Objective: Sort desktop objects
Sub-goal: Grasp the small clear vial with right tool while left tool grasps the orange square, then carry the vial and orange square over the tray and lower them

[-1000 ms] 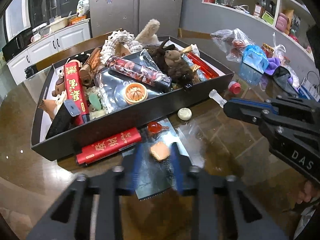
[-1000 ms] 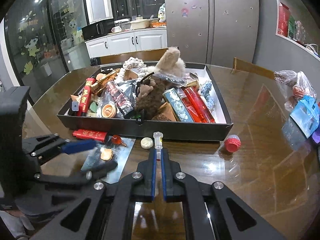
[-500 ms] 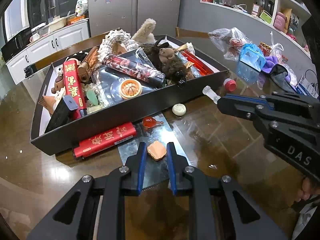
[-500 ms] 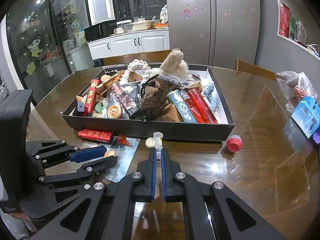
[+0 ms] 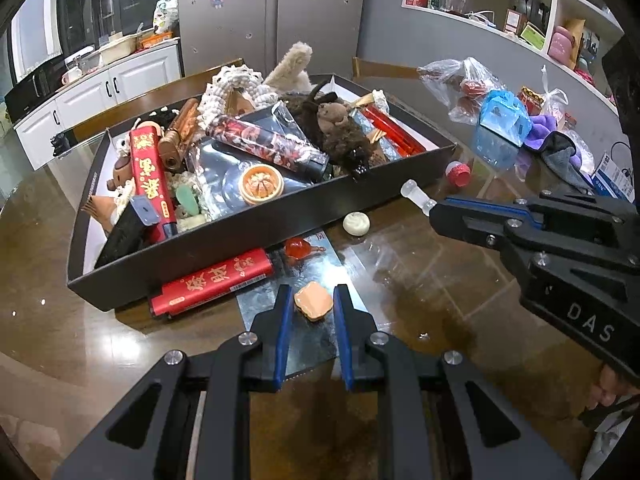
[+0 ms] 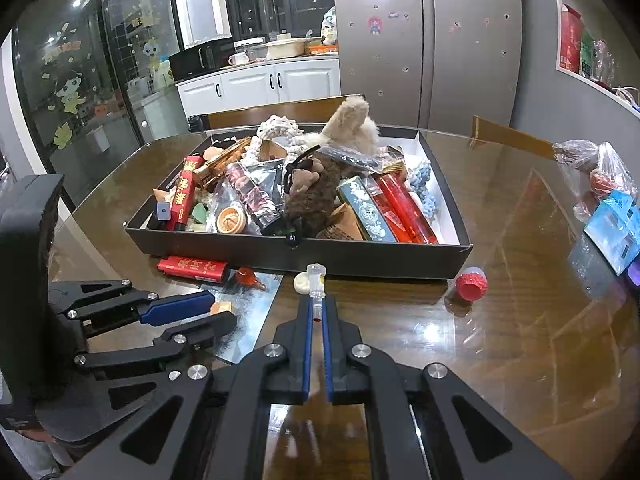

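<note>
While the right gripper (image 6: 316, 312) is pinching a clear vial (image 6: 315, 280), the orange piece (image 5: 313, 302) is sitting between the left gripper's (image 5: 312, 300) slightly parted fingers.

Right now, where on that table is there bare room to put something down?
The widest bare wood lies right of the black box, between the red cap and the blue packet. It is crowded along the box's front edge: red lighter, silver pouch, white disc.

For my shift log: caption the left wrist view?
Left gripper straddles an orange eraser on the table beside a cluttered black box.
</note>
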`<action>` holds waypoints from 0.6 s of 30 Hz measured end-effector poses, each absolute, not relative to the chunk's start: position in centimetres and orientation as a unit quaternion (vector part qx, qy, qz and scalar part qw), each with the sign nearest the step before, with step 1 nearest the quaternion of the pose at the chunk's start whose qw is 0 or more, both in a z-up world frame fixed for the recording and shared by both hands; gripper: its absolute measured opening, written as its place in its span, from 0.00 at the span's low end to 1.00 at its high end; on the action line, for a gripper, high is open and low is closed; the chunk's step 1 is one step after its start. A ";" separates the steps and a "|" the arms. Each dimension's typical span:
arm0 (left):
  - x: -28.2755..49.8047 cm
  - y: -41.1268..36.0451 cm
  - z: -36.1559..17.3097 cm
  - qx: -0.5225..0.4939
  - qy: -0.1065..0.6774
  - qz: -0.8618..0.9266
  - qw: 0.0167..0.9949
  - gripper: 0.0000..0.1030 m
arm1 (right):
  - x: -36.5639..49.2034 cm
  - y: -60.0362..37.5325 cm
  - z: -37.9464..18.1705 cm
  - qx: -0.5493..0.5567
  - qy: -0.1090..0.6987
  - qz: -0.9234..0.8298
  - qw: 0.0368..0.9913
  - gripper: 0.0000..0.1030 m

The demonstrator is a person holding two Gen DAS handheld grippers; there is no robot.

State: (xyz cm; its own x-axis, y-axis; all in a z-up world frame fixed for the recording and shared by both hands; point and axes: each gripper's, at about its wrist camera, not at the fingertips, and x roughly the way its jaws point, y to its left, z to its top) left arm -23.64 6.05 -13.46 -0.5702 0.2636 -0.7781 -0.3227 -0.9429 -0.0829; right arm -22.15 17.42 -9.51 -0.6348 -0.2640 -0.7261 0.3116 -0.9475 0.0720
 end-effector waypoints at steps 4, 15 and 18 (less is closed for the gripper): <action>-23.4 5.7 -12.6 -0.424 0.029 0.891 0.161 0.20 | -22.1 17.4 -9.3 0.395 0.029 -0.904 0.161 0.04; -23.2 3.4 -9.7 -0.407 0.011 0.903 0.137 0.20 | -21.8 16.7 -7.0 0.374 0.025 -0.911 0.174 0.04; -23.6 2.5 -8.8 -0.403 0.006 0.906 0.131 0.20 | -22.0 16.4 -6.0 0.366 0.027 -0.913 0.175 0.04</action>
